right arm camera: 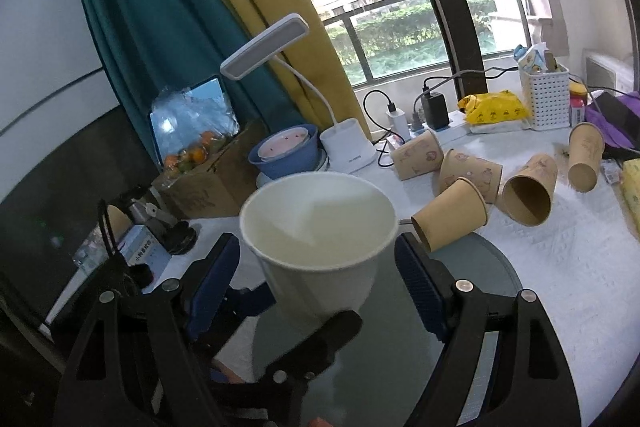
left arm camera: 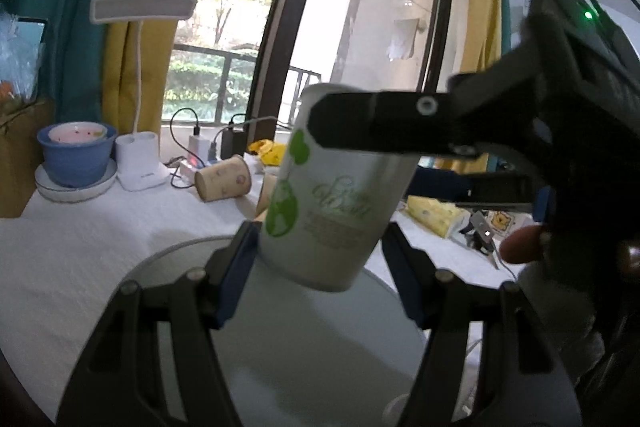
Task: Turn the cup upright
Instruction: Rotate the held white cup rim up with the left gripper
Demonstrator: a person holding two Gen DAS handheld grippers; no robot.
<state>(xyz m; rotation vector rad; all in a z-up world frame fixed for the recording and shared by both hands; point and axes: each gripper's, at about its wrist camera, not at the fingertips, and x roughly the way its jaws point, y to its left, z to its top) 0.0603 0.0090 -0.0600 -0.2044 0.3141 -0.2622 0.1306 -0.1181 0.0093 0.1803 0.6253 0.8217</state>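
A white paper cup with green print (left arm camera: 332,195) stands mouth up, slightly tilted, over a round grey mat (left arm camera: 312,339). In the left wrist view my left gripper (left arm camera: 320,267) sits around the cup's base, jaws close to its sides. My right gripper's fingers (left arm camera: 380,127) cross the cup's upper part from the right. In the right wrist view the cup (right arm camera: 320,247) shows its open mouth between my right gripper's (right arm camera: 316,275) spread blue pads, which stand apart from its walls. The left gripper's fingers (right arm camera: 320,343) hold the cup low down.
Several brown paper cups (right arm camera: 524,187) lie on their sides on the white tablecloth (right arm camera: 568,267). A white desk lamp (right arm camera: 348,143), blue bowl (right arm camera: 284,155), chargers (right arm camera: 434,111), yellow packet (right arm camera: 496,111) and white basket (right arm camera: 544,99) line the back. A cardboard box (right arm camera: 200,187) stands left.
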